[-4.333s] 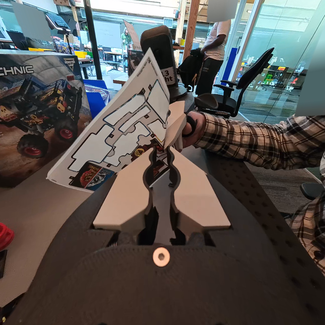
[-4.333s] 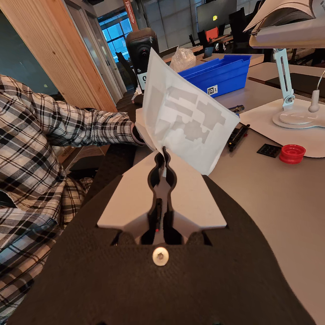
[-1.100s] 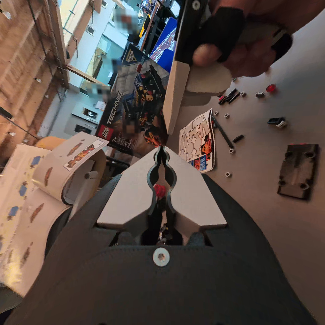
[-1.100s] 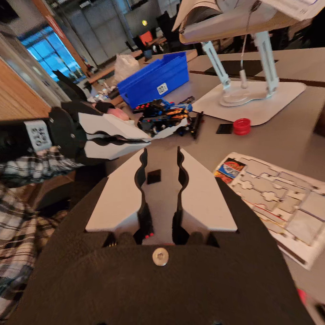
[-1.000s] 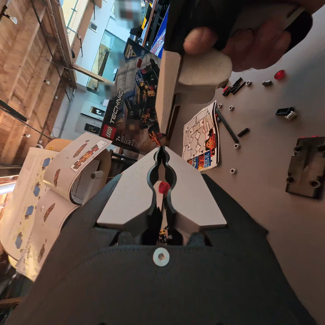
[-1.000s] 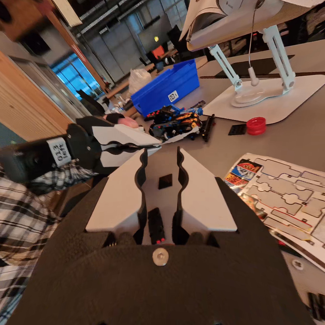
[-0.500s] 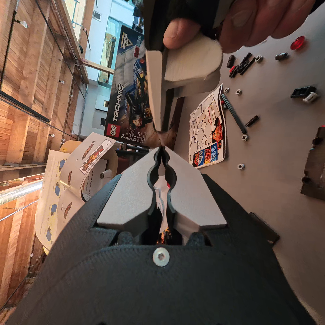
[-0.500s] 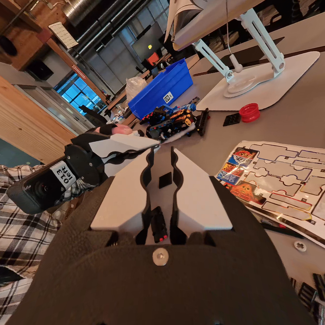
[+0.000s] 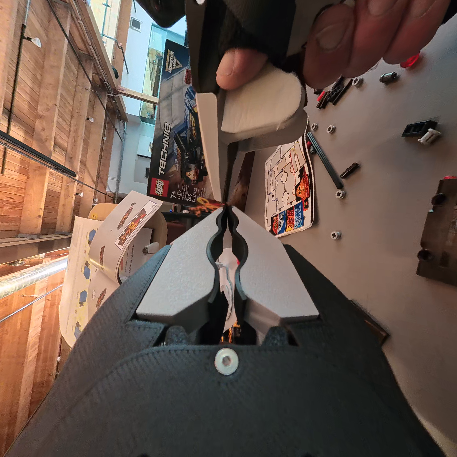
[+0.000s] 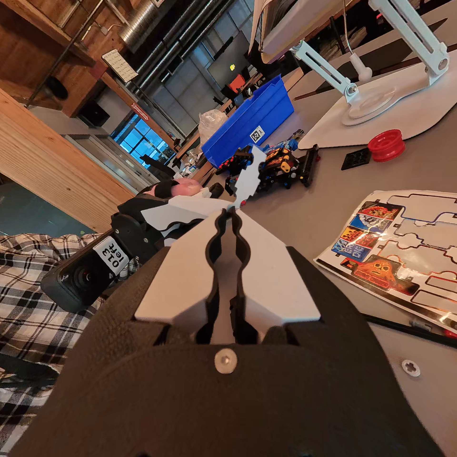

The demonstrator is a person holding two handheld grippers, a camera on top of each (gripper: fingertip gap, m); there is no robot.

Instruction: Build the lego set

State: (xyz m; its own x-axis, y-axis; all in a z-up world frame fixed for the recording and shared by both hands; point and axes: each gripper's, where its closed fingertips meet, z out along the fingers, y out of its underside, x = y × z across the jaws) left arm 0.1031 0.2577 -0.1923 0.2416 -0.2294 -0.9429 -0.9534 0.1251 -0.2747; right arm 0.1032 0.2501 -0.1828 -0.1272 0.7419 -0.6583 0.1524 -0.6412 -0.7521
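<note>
Two grippers meet tip to tip over the grey table (image 10: 284,222), so the step in hand looks like passing or re-gripping a decal for the model.

Seen from the right wrist, the white booklet stand (image 10: 371,99) fills one to two o'clock and the blue bin (image 10: 247,123) sits at twelve, with a square code tag on its wall. The kit box (image 9: 173,138), visible from the left wrist at eleven o'clock, carries a brand logo, a product-line name and small print. The sticker sheet (image 10: 395,247) lies flat at three o'clock, most cut-outs already empty and a few printed decals left. The half-built truck (image 10: 274,160) stands at twelve o'clock, well beyond the tips, and a red wheel rim (image 10: 386,145) lies at two.

The peeled sticker (image 10: 248,178) stands upright, white back toward the right camera. The left gripper (image 9: 226,210) is pressed together on its lower end, and the right gripper (image 10: 228,212) appears to nip the same end. A lettered tag marks the left tool's body.

Next, I judge, one tool must let go cleanly, then the other carries the sticker to the truck without creasing it.
</note>
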